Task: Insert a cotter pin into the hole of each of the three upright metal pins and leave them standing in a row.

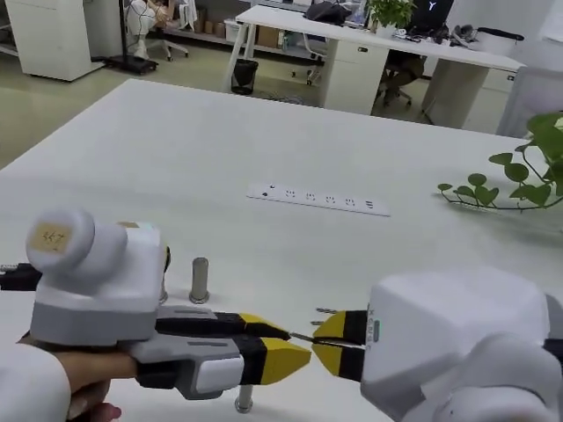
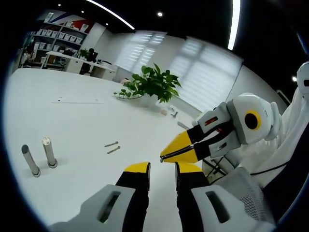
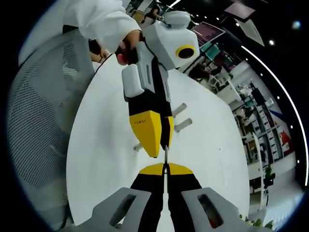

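While two spare cotter pins (image 2: pixel 112 145) lie loose on the table (image 1: pixel 264 132) and the upright metal pins (image 2: pixel 49 152) show no pin through them as far as I can tell, it looks like all three insertions are still to do. Right gripper (image 3: pixel 165 166) is clamped tight on one thin cotter pin (image 3: pixel 165 155), aiming it toward the left gripper (image 2: pixel 162 170), whose jaws stand slightly apart, gripping nothing.
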A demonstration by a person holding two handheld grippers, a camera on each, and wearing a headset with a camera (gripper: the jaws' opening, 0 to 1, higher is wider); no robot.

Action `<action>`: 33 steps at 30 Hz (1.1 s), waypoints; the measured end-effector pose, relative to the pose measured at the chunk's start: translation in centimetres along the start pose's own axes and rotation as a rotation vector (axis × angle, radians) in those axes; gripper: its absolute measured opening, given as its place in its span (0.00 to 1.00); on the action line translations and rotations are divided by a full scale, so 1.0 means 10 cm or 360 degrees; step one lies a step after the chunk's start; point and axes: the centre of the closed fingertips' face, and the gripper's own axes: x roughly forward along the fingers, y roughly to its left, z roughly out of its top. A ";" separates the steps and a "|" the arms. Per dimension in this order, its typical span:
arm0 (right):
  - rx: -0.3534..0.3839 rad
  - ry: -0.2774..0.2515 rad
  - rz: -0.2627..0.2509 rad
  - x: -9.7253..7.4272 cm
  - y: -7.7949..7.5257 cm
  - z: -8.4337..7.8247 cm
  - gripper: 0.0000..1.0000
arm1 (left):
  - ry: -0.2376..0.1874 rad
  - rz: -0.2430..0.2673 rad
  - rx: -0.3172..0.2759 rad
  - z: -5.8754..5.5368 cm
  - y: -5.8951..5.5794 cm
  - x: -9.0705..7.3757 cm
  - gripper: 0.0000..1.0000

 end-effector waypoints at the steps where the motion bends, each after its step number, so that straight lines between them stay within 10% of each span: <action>1: -0.0006 -0.0003 0.0005 0.00 0.01 0.01 0.00 | 0.0001 -0.0002 -0.0004 0.00 0.00 0.00 0.15; 23: -0.0049 -0.0020 0.0029 0.05 0.10 0.06 0.00 | 0.0044 0.0016 -0.0052 -0.05 0.01 0.02 0.02; 33: 0.0011 -0.0042 0.0039 0.08 0.13 0.08 0.00 | 0.0067 0.0035 0.0069 -0.08 0.04 0.01 0.00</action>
